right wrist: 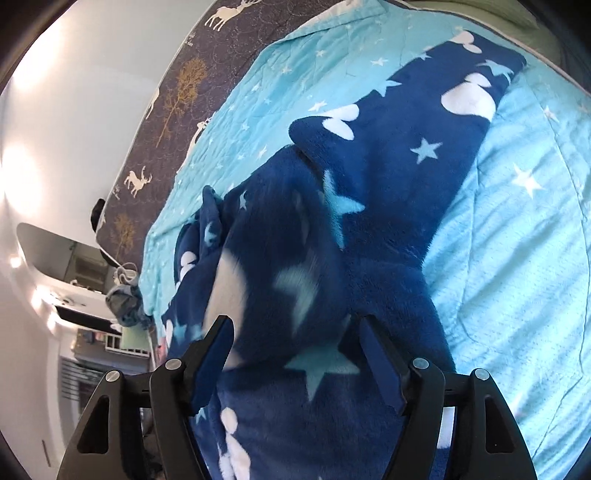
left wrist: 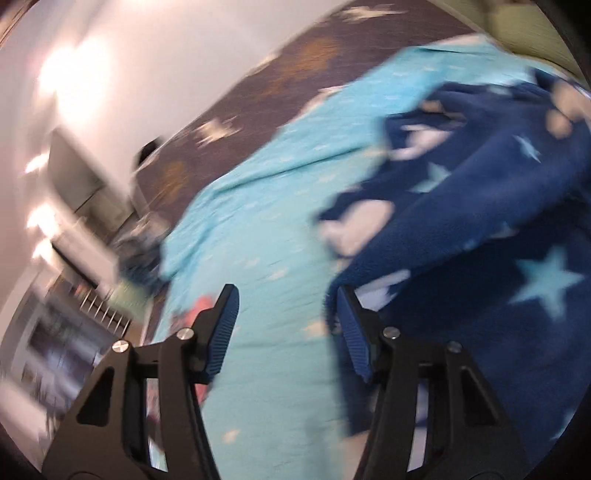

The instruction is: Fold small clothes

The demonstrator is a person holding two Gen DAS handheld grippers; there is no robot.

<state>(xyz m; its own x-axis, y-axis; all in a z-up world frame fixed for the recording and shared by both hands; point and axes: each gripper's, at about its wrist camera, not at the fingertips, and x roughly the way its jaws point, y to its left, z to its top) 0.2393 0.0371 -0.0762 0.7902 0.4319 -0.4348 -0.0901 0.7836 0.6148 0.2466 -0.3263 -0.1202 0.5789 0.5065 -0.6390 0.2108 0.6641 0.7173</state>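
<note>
A dark blue fleece garment [left wrist: 480,221] with pale stars and white shapes lies crumpled on a turquoise star-print quilt [left wrist: 258,221]. In the blurred left wrist view my left gripper [left wrist: 286,291] is open above bare quilt, its right finger next to the garment's edge, nothing between the pads. In the right wrist view the same garment [right wrist: 369,177] stretches away across the quilt [right wrist: 517,240], one leg-like part reaching the far right. My right gripper [right wrist: 294,321] stands open just over a bunched fold, with fleece lying between the spread fingers but not pinched.
A dark cover with deer and trees [right wrist: 173,96] runs beside the quilt along a white wall. A small blue-grey cloth bundle [right wrist: 125,299] sits past the quilt's left end, near shelves [right wrist: 92,354]. Something pink [left wrist: 199,306] lies at the quilt's edge. A green pillow [left wrist: 524,33] is far right.
</note>
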